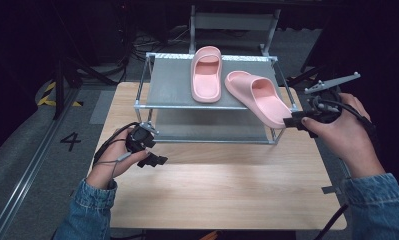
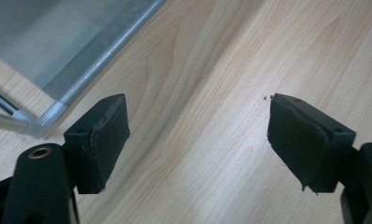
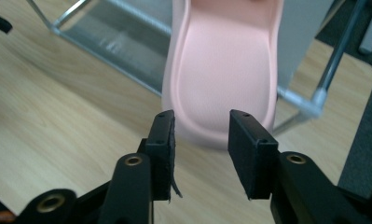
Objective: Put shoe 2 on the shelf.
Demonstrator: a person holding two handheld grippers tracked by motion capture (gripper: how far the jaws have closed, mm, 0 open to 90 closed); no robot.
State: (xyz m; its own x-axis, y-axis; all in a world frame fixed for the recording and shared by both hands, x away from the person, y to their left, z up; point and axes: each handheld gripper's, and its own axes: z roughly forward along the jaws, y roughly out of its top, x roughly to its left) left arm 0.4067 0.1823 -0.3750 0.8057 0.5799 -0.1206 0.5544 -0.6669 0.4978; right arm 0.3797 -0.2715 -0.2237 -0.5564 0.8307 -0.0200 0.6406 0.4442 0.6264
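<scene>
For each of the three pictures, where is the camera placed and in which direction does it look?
High view: above the person's side, looking forward and down at the table, rack and two pink slippers; both forearms and hands show.
Left gripper view: rides the left gripper, looking down at wood and a rack corner; wide-apart jaws show.
Right gripper view: rides the right gripper, facing the nearer slipper; its jaws show.
Shared: that slipper also appears in the high view.
</scene>
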